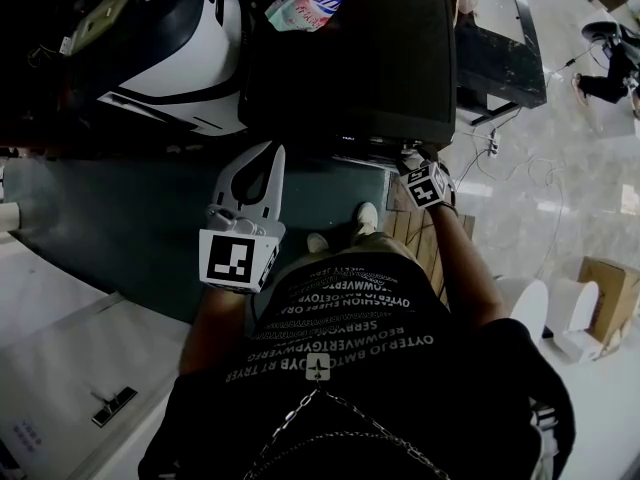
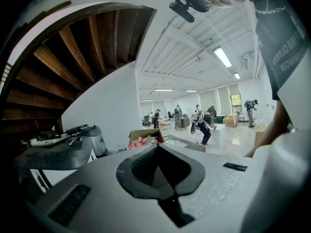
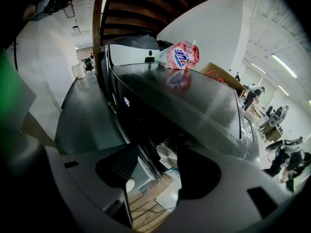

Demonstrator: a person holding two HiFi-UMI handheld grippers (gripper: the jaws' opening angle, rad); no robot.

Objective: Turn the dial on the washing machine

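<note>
Right gripper (image 3: 155, 166) tilts down, fingers wide and empty, framing the dial (image 3: 167, 157) of the washing machine (image 1: 350, 58), apparently ready to grasp it; left gripper (image 2: 160, 164) idles aside, fingers closed on nothing.

A large open-plan hall, half office and half workshop: in the left gripper view white strip lights (image 2: 222, 57) line a white beamed ceiling (image 2: 189, 40) at upper right, and people (image 2: 202, 126) work among brown cardboard boxes (image 2: 229, 121) on a glossy pale floor (image 2: 228, 143) at centre right. A dark wooden staircase's underside (image 2: 73, 57) fills the upper left. In the head view a black box-shaped washing machine (image 1: 350, 58) stands at top centre, a pink-and-white detergent pouch (image 1: 310, 3) on it
</note>
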